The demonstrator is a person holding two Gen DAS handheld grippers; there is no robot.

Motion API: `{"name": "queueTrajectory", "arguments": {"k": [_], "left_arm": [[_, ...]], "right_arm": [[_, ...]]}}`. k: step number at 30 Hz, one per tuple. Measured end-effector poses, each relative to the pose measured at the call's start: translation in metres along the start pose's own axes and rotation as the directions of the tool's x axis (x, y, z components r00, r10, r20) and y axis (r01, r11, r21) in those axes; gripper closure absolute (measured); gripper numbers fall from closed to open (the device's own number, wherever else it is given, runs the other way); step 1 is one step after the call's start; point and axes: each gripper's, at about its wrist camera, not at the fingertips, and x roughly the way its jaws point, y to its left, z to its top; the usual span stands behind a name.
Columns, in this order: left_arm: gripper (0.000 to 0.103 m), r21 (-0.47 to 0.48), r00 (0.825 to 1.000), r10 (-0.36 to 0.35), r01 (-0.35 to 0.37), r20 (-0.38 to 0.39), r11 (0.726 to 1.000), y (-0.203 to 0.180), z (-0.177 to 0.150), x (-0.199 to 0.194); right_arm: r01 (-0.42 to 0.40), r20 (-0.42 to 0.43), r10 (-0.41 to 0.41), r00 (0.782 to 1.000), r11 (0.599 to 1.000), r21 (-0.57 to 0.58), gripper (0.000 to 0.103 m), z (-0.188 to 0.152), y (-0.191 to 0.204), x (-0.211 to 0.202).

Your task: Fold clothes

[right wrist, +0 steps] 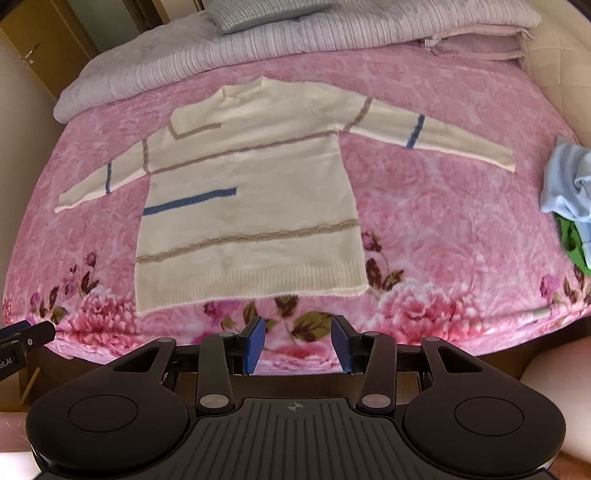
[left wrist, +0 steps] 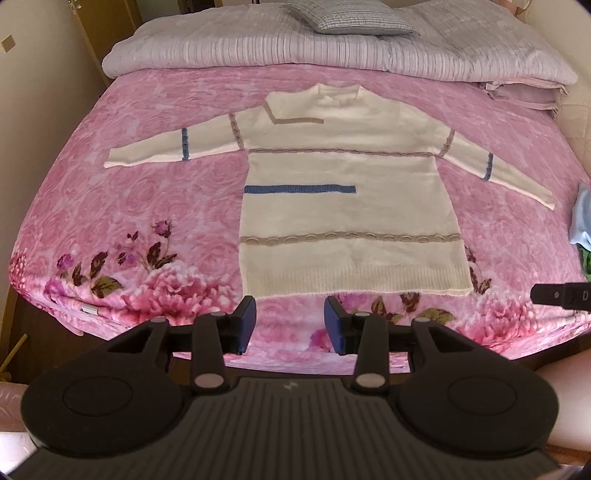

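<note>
A cream sweater (left wrist: 347,206) with tan and blue stripes lies flat on the pink floral bed cover (left wrist: 147,206), both sleeves spread out and the ribbed hem towards me. My left gripper (left wrist: 290,325) hovers open just short of the hem, near the bed's front edge, with nothing between its blue pads. In the right wrist view the same sweater (right wrist: 251,206) lies ahead and slightly left. My right gripper (right wrist: 298,343) is open and empty, a little below the hem's right half. The other gripper's tip (left wrist: 557,295) shows at the right edge of the left wrist view.
A folded lilac quilt (left wrist: 332,55) with a grey pillow (left wrist: 347,16) fills the head of the bed. A light blue garment (right wrist: 569,184) over a green one (right wrist: 574,243) lies at the bed's right edge. A wooden door (right wrist: 33,51) stands at far left.
</note>
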Motion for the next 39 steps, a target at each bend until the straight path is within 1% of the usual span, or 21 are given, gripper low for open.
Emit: {"name": "queueTrajectory", "arguments": {"k": [4,15,22,27,29,33,37,39], "left_arm": [[0.067,-0.003,1.000,0.012,-0.012,-0.001,1.000,-0.006,0.001,-0.001],[0.067,-0.019,1.000,0.028,-0.028,-0.012,0.999,-0.021,0.005,0.001],[0.067,-0.044,0.999,0.019,-0.021,-0.042,0.999,-0.030,0.004,0.010],[0.067,-0.075,0.998,0.005,-0.010,-0.059,0.997,-0.034,-0.001,0.021],[0.067,-0.087,0.998,0.009,-0.015,-0.061,0.996,-0.034,-0.004,0.025],[0.067,-0.129,0.997,-0.005,-0.005,-0.080,0.992,-0.026,-0.005,0.035],[0.067,-0.164,0.998,-0.007,-0.004,-0.063,0.987,-0.013,0.002,0.046],[0.067,-0.175,0.998,-0.019,0.009,-0.053,0.984,-0.005,0.007,0.052]], "right_arm": [[-0.004,0.010,0.004,1.000,1.000,-0.009,0.059,0.004,-0.003,-0.002],[-0.019,0.003,0.019,1.000,1.000,-0.021,0.059,0.013,-0.020,0.001],[-0.040,-0.020,0.040,0.999,0.999,-0.010,0.059,0.016,-0.039,0.009],[-0.035,-0.004,0.035,0.999,0.999,0.013,0.059,0.017,-0.059,0.014],[-0.032,0.002,0.032,0.999,0.999,0.017,0.059,0.017,-0.066,0.017],[-0.023,0.000,0.023,1.000,0.999,0.032,0.059,0.022,-0.077,0.026],[-0.027,0.020,0.027,0.999,0.999,0.026,0.059,0.032,-0.080,0.034],[-0.038,0.036,0.037,0.999,0.999,0.016,0.059,0.039,-0.077,0.039]]}}
